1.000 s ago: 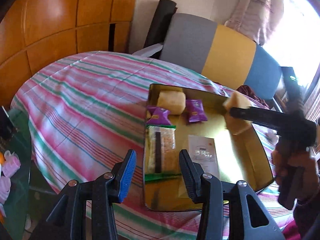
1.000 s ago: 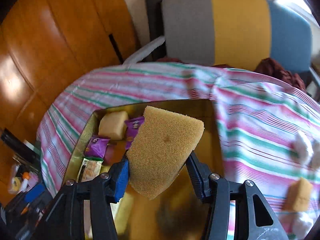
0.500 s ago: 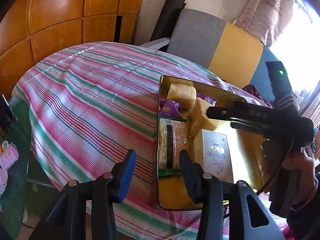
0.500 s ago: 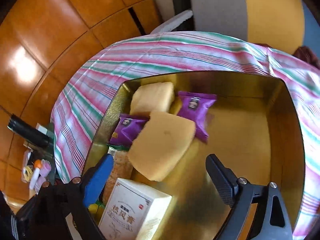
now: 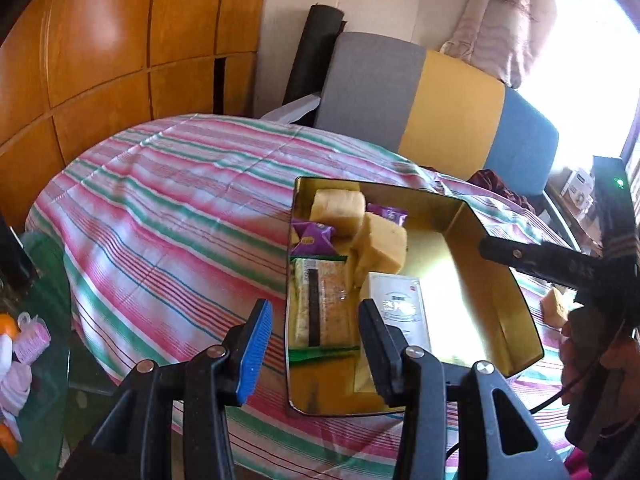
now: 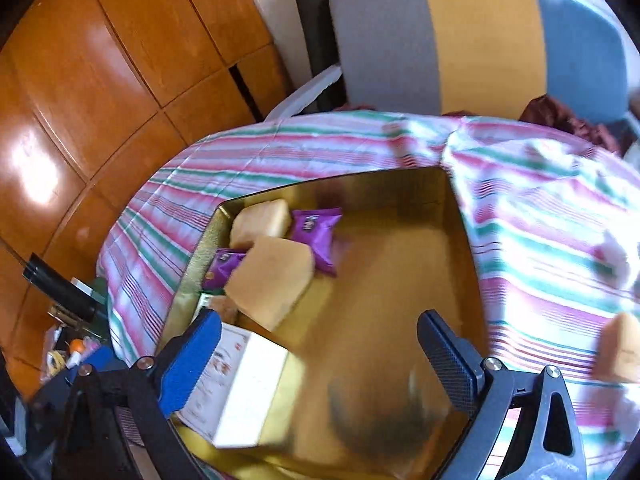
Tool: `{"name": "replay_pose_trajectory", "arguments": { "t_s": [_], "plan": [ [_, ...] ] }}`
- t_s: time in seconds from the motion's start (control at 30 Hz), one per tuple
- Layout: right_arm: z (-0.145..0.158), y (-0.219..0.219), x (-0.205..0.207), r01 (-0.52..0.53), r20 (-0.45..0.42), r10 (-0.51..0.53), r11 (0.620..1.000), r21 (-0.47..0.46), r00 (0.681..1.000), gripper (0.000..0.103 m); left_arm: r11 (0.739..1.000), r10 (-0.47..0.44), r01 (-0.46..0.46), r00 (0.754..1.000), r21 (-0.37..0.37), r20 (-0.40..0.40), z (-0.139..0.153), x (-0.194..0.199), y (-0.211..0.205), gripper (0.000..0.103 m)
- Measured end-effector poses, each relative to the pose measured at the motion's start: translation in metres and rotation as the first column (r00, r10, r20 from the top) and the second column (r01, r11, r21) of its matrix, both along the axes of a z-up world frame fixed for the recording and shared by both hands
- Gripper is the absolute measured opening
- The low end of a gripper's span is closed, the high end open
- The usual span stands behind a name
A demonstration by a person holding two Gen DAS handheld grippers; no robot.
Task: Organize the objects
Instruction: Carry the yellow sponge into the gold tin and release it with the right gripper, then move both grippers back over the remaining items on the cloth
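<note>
A gold tin box (image 5: 496, 280) (image 6: 460, 248) sits on the striped tablecloth. Inside lie two yellow sponges, one at the far corner (image 5: 338, 208) (image 6: 260, 220) and one leaning on the other items (image 5: 382, 244) (image 6: 272, 280). Two purple snack packets (image 5: 310, 236) (image 6: 316, 232), a long cracker pack (image 5: 316, 304) and a white carton (image 5: 400, 308) (image 6: 236, 384) are also inside. My left gripper (image 5: 314, 344) is open and empty over the box's near left edge. My right gripper (image 6: 320, 356) is open and empty above the box; its arm shows in the left wrist view (image 5: 560, 260).
Another yellow sponge (image 6: 620, 348) (image 5: 554, 308) lies on the cloth right of the box. A grey, yellow and blue chair (image 5: 440, 104) stands behind the round table. Wooden panels (image 5: 100, 40) line the left wall. A glass side table with small items (image 5: 24, 344) is at the lower left.
My right gripper carried a sponge over the box, opened and let it go; the sponge now rests inside. The right gripper has drawn back. The left gripper stayed open.
</note>
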State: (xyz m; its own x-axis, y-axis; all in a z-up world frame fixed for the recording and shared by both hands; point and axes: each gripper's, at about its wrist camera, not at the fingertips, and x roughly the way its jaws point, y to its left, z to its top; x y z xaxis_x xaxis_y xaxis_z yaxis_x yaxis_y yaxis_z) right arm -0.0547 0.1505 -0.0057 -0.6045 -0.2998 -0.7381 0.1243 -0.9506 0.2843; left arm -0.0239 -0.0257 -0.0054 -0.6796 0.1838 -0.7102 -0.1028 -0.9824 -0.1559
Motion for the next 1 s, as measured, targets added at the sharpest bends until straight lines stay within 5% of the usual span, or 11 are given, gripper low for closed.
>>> {"name": "replay_pose_trajectory", "arguments": {
  "t_s": [0.4,0.63,0.83,0.93,1.0],
  "plan": [
    [0.014,0.102,0.064,0.193,-0.043,-0.191,0.979,0.060,0.981,0.100,0.996,-0.076,0.075,0.997,-0.039,-0.029,0.014,0.010,0.031,0.045],
    [0.023,0.191,0.098,0.378,-0.059,-0.374,0.916,0.135,0.926,0.100,0.986,-0.149,0.147,0.988,-0.072,-0.026,0.017,0.012,0.059,0.045],
    [0.024,0.268,0.132,0.552,-0.094,-0.545,0.810,0.199,0.833,0.100,0.966,-0.239,0.236,0.971,-0.106,-0.018,0.020,0.012,0.092,0.045],
    [0.017,0.301,0.155,0.653,-0.119,-0.644,0.731,0.198,0.756,0.100,0.953,-0.283,0.281,0.959,-0.112,-0.007,0.020,0.012,0.111,0.045],
    [0.012,0.325,0.172,0.736,-0.104,-0.729,0.661,0.149,0.676,0.100,0.947,-0.305,0.303,0.952,-0.107,0.005,0.019,0.011,0.123,0.045]
  ]
}}
